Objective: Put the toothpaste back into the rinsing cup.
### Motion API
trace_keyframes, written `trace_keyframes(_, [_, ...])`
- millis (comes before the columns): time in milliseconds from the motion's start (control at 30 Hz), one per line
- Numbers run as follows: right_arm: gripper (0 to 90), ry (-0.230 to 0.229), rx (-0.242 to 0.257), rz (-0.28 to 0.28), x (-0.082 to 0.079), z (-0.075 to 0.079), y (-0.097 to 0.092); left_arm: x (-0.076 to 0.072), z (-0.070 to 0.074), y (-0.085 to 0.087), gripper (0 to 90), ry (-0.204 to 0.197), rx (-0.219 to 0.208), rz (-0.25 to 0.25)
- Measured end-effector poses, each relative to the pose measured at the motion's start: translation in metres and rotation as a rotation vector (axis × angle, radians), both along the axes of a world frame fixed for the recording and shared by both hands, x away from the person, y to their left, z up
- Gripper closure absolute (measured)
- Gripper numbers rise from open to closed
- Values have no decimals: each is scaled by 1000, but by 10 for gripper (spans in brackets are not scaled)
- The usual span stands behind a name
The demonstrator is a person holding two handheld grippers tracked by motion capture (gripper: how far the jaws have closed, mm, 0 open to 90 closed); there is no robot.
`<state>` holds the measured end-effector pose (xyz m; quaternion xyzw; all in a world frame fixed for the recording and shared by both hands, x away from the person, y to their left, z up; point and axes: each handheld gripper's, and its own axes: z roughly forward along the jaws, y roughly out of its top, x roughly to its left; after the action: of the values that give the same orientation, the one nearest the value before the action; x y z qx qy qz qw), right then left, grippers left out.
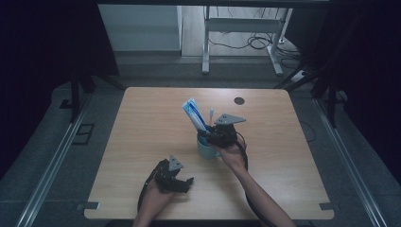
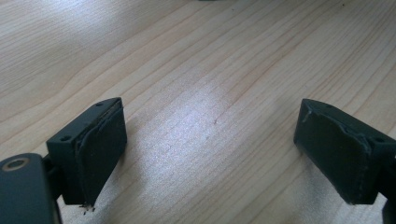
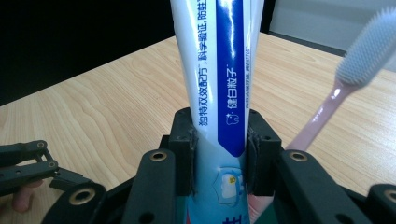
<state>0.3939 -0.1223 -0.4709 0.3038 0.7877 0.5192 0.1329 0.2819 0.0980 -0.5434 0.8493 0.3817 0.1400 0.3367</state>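
Clearly, the toothpaste tube (image 3: 219, 84) is clamped between the jaws of the right gripper (image 3: 218, 154), its lower end standing in the teal cup (image 1: 206, 150) near the middle of the table (image 1: 142, 142). A pink toothbrush (image 3: 348, 84) leans just to the right of the tube (its handle seems to reach down into the same cup, though the foot is hidden behind the jaws). The left gripper (image 2: 210, 154) is held wide apart over bare wood at the near left, with nothing between its pads. Judged from this, the tube has been seated in the cup, or is about to be lifted from it; which cannot be told. What remains is either a release or a lift.
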Motion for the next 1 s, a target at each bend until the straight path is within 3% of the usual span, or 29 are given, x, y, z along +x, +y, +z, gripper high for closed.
trace_keyframes(1000, [676, 7, -8, 16, -8, 0, -13, 0, 0, 0, 95, 0, 1, 0])
